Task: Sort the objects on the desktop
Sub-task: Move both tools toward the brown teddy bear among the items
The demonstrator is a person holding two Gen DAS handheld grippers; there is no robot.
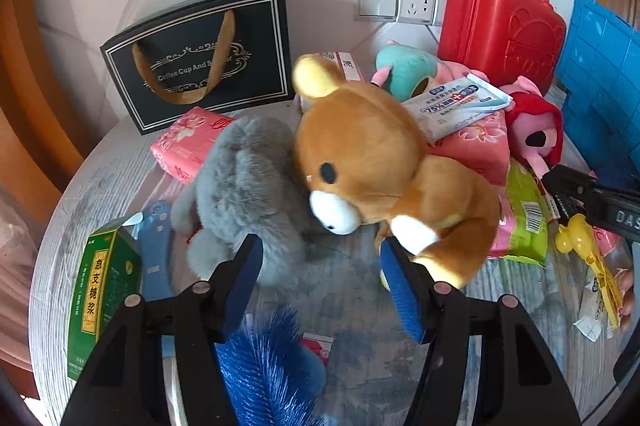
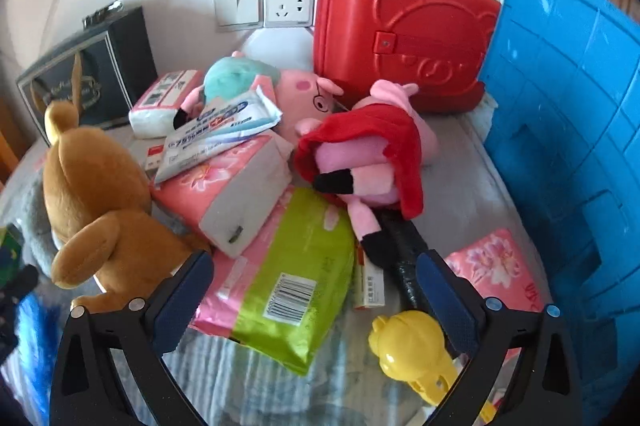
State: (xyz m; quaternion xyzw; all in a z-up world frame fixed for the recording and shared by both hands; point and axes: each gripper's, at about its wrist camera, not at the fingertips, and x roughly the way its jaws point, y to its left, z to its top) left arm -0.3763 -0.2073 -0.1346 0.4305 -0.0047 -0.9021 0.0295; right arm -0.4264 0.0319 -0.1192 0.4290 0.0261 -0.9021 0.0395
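My left gripper (image 1: 320,250) hangs open over the table, with only bare tabletop between its blue pads. A grey plush (image 1: 248,186) lies against its left finger. A brown teddy bear (image 1: 372,154) lies on its side, one paw beside the right finger. In the right wrist view my right gripper (image 2: 314,262) is open above a green wipes pack (image 2: 304,274), and its pads do not touch the pack. Just beyond lie a pig plush in a red dress (image 2: 368,154) and a pink tissue pack (image 2: 228,194). A yellow duck clip (image 2: 412,350) lies by the right finger.
A red case (image 2: 404,26) and a black gift bag (image 1: 200,62) stand against the wall. A blue crate (image 2: 568,130) closes off the right side. A green medicine box (image 1: 100,290) and a blue brush (image 1: 268,366) lie near the table's front edge.
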